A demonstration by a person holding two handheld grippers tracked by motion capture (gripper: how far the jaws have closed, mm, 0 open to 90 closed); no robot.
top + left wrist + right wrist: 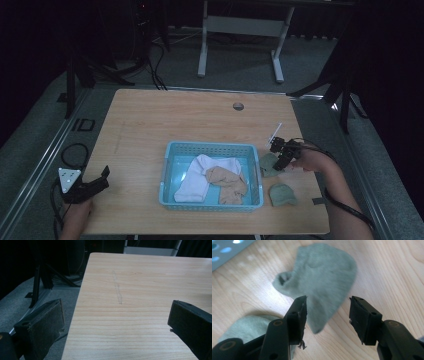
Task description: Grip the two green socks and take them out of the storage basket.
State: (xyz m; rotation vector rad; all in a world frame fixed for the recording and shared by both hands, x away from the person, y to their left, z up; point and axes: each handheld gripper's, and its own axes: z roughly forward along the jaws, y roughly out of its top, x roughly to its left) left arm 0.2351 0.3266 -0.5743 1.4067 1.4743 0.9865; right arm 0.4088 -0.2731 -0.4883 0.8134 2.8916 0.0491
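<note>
Two green socks lie on the desk [150, 115] to the right of the blue basket [210, 148], and the nearer-to-basket one [322, 275] is the one you are working on: it sits just beside the basket's right wall, with your right gripper [327, 312] directly over its edge. The fingers [298, 315] are spread, one on each side of the sock's hem, pinching nothing yet. The second green sock [283, 194] lies a little nearer to you, apart from the first. Inside the basket you already have a white sock [197, 177] and a tan one [227, 182] side by side.

Judging by that, you are sorting socks into the basket, and this is the reach for the next pickup. You would need to lower until both fingers straddle the fabric, then close on a fold thick enough not to slip.

Your left gripper [87, 187] rests at the desk's near left edge, fingers wide apart and empty, well away from everything.
</note>
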